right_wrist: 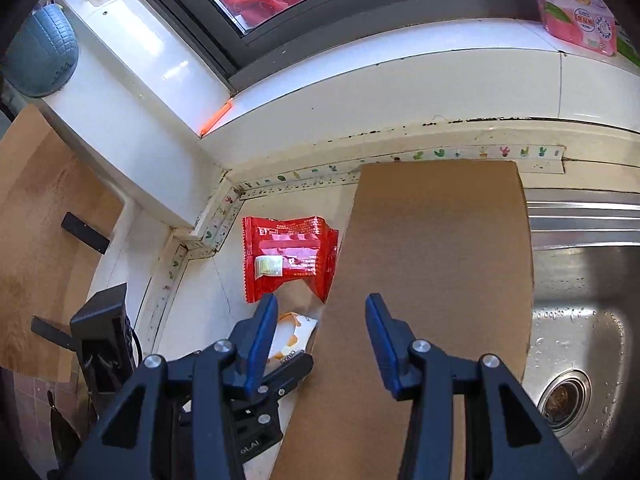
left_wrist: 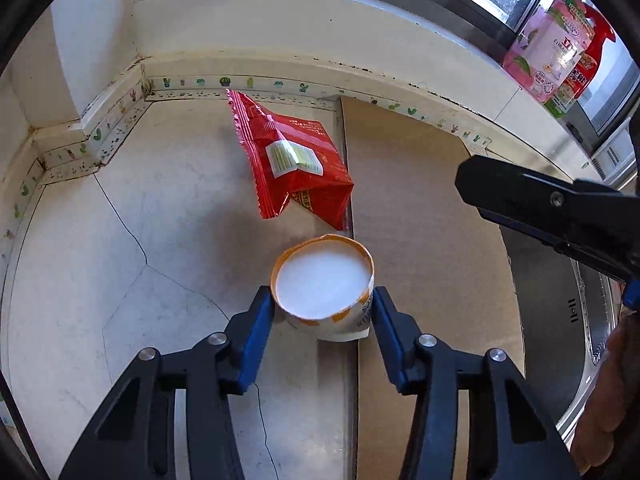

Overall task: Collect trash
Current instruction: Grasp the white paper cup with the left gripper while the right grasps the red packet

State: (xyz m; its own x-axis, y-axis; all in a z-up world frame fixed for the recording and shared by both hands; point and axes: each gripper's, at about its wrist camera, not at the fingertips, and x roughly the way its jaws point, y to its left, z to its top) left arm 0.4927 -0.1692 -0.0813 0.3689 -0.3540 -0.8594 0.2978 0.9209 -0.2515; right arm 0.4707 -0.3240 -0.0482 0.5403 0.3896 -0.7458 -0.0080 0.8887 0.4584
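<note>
On cracked counter (left_wrist: 120,240) | left tool (left_wrist: 323,312) clamps round paper cup (left_wrist: 324,292)

A home kitchen: a pale, cracked counter (left_wrist: 120,240) runs up to a steel sink (right_wrist: 580,320) on the right, cactus-print tape (left_wrist: 248,82) seals the far edge, and packets (left_wrist: 548,52) sit on the window sill above.

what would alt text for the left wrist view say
The left gripper closes its blue pads on a small orange-and-white paper cup standing on a cracked white counter. A red snack wrapper lies just behind, beside a cardboard sheet.
</note>
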